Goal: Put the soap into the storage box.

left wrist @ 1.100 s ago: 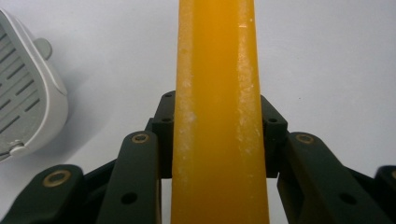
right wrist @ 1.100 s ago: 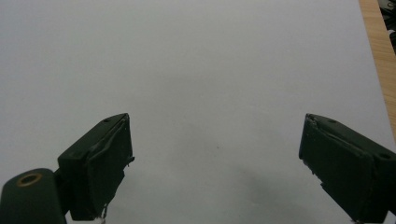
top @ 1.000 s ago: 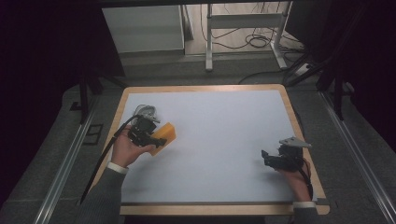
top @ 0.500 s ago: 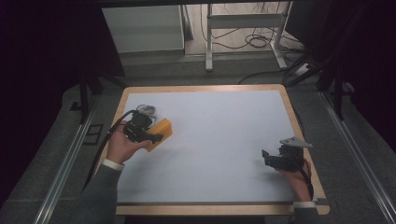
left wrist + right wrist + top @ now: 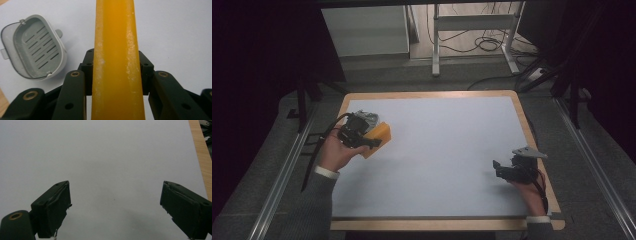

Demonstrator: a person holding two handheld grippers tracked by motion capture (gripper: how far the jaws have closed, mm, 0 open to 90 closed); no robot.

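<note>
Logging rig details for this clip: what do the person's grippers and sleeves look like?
Both grippers, left gripper and right gripper, are black with brass-coloured rivets and trailing cables. A grey three-cornered plate tops the right one. The grey sleeves show white cuffs.

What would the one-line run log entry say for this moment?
left gripper: shut on orange soap bar, held over mat | grey soap dish: on mat, beside bar | right gripper: open, nothing between jaws | white mat

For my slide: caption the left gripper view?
Left gripper clamps an orange soap bar above a grey slotted soap dish.
</note>
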